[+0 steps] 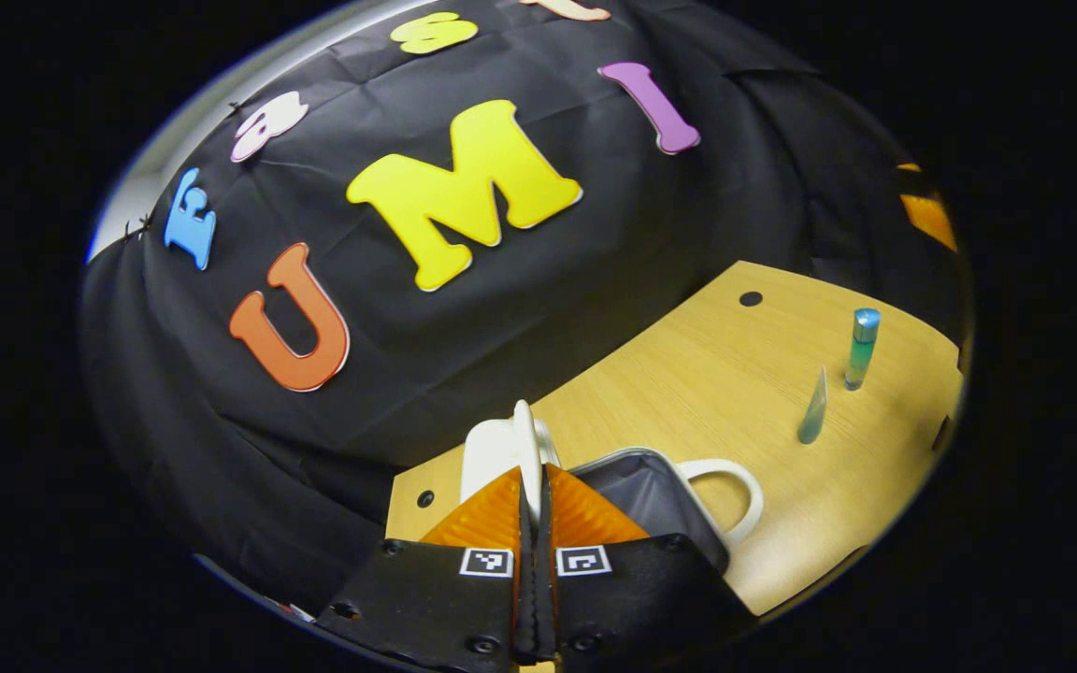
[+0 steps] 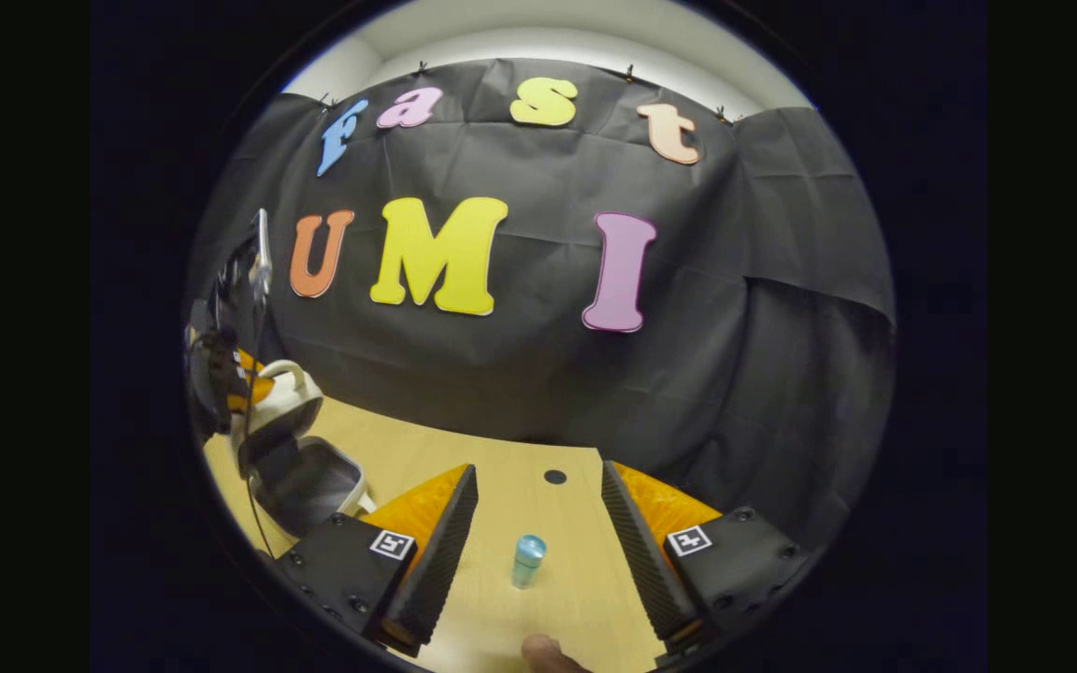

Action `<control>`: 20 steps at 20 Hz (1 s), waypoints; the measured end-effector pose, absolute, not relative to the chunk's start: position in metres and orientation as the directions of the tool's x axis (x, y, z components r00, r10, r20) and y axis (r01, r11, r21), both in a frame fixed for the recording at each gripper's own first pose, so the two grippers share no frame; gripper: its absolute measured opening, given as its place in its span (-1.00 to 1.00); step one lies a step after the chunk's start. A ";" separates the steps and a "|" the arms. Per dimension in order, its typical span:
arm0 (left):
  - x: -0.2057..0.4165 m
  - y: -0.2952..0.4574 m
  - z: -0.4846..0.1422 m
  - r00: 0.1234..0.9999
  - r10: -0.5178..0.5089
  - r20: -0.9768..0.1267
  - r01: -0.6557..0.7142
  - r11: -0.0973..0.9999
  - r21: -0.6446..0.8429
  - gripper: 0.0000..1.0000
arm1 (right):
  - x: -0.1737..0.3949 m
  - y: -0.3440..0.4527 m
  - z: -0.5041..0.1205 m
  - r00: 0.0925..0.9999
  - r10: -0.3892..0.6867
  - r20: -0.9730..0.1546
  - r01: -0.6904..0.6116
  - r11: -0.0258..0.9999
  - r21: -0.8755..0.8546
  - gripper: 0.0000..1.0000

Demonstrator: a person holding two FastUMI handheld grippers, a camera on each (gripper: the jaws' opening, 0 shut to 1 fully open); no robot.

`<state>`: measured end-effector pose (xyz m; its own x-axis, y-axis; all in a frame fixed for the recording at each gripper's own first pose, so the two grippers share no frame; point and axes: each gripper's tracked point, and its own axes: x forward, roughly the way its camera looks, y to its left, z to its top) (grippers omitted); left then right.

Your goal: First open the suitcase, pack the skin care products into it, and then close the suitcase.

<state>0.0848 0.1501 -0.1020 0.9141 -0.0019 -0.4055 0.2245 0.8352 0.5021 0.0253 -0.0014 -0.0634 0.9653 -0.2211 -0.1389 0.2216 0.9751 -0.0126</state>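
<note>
The wooden surface (image 1: 707,374) carries the small suitcase (image 2: 300,477), which lies open at its left end with the lid (image 1: 499,449) raised. The left gripper (image 1: 533,509) has its fingers clamped together on that lid's edge. The right gripper (image 2: 538,542), fingers wide apart, frames the upright blue-capped bottle (image 2: 528,559) standing just ahead between them, making it the nearer hand for packing. A tapered tube (image 1: 813,408) stands near the bottle.

Light wooden table (image 1: 716,374) with small dark holes (image 1: 751,299), against black cloth wall (image 2: 520,374).
</note>
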 end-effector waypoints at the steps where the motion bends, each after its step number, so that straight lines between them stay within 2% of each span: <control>1: 0.085 0.168 -0.094 0.917 0.007 -0.399 0.208 0.844 0.494 -0.94 | 0.028 0.006 -0.062 0.965 -0.220 -0.140 0.220 0.975 -0.010 0.59; 5: 0.084 0.245 -0.086 0.916 0.045 -0.399 0.155 0.877 0.455 -0.94 | 0.037 0.037 -0.057 0.965 -0.222 -0.142 0.223 0.975 -0.008 0.59; 10: 0.083 0.336 -0.103 0.893 0.109 -0.437 0.097 0.901 0.422 -0.94 | 0.040 0.060 -0.054 0.958 -0.238 -0.159 0.237 0.971 -0.022 0.59; 16: 0.094 0.423 -0.161 0.847 0.143 -0.511 0.080 0.918 0.389 -0.94 | 0.034 0.070 -0.055 0.949 -0.263 -0.175 0.256 0.965 -0.063 0.59; 20: 0.101 0.459 -0.207 0.820 0.128 -0.558 0.070 0.945 0.320 -0.94 | 0.031 0.075 -0.058 0.943 -0.272 -0.192 0.260 0.962 -0.089 0.58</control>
